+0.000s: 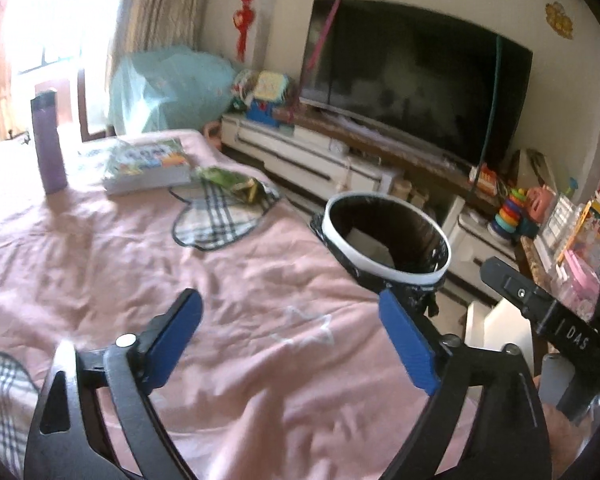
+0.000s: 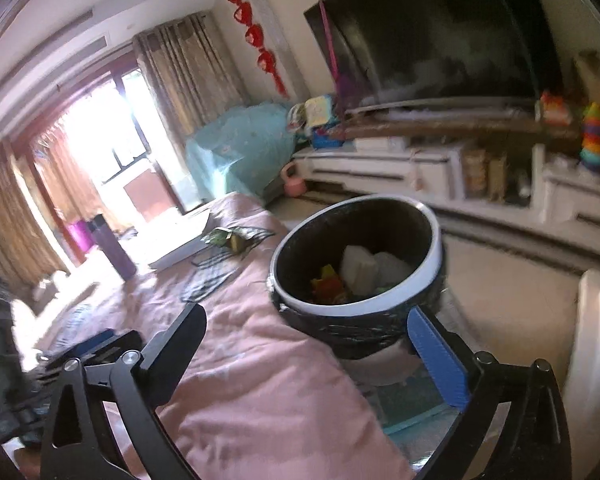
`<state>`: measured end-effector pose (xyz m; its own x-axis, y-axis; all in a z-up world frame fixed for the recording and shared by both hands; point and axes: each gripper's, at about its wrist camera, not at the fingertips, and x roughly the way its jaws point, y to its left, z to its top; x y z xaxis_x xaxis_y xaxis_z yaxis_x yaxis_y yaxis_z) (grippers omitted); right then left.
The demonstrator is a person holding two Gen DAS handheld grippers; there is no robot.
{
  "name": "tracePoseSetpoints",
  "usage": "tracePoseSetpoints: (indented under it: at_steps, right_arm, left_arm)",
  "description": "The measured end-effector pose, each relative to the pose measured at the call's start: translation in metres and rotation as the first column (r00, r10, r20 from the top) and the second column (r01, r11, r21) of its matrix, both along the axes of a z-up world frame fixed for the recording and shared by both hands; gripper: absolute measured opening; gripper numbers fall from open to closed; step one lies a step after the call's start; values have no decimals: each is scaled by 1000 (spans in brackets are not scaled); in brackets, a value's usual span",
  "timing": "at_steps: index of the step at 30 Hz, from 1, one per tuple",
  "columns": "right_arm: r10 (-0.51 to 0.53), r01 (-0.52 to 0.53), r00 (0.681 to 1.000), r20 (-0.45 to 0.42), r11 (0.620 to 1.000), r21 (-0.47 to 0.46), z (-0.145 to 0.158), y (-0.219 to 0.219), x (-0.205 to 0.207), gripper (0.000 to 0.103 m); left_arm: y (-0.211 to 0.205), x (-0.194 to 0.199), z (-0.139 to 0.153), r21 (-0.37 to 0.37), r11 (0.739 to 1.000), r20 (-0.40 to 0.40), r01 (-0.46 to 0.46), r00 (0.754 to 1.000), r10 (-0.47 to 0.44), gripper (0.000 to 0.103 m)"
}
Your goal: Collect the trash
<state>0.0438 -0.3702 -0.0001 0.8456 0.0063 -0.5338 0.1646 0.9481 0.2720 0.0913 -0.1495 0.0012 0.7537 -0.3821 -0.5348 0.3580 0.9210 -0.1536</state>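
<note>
The right tool [image 2: 304,336] stands with its jaws wide apart and nothing between them, over the near edge of a pink-covered bed [image 2: 260,380]. Just beyond it, beside the bed's right edge, a white-rimmed bin [image 2: 360,256] lined with a black bag holds white paper and some red and yellow scraps. Farther left on the bed lie a green wrapper [image 2: 224,237], a checked cloth [image 2: 212,276] and an upright purple bottle [image 2: 114,250].

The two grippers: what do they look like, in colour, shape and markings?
The left gripper and the right gripper each have black angular fingers with triangular cut-outs, silver rivets and flat blue pads. The left wrist view shows white letters "DAS" on the right gripper's body. No cables or sleeves show.
</note>
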Motion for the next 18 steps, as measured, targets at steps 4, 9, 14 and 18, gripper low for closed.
tracePoseSetpoints:
  at_steps: [4, 9, 14, 18]
  right_arm:
    - [-34, 44, 995, 96, 993, -105, 14, 14, -22, 103]
    - [-57, 95, 979, 194, 976, -194, 23, 24, -41, 103]
    - [-56, 110, 973, 225, 966, -235, 21, 29, -49, 103]
    - [-59, 119, 971, 231, 960, -255, 16, 33, -52, 103]
  left_arm:
    - [11, -19, 6, -11, 998, 101, -62, 993, 63, 103]
    - [22, -30, 1, -15, 994, 132, -110, 985, 111, 103]
    - [25, -37, -4, 21, 990, 160, -140, 978, 135, 103]
    - [26, -44, -5, 43, 986, 203, -163, 967, 151, 103]
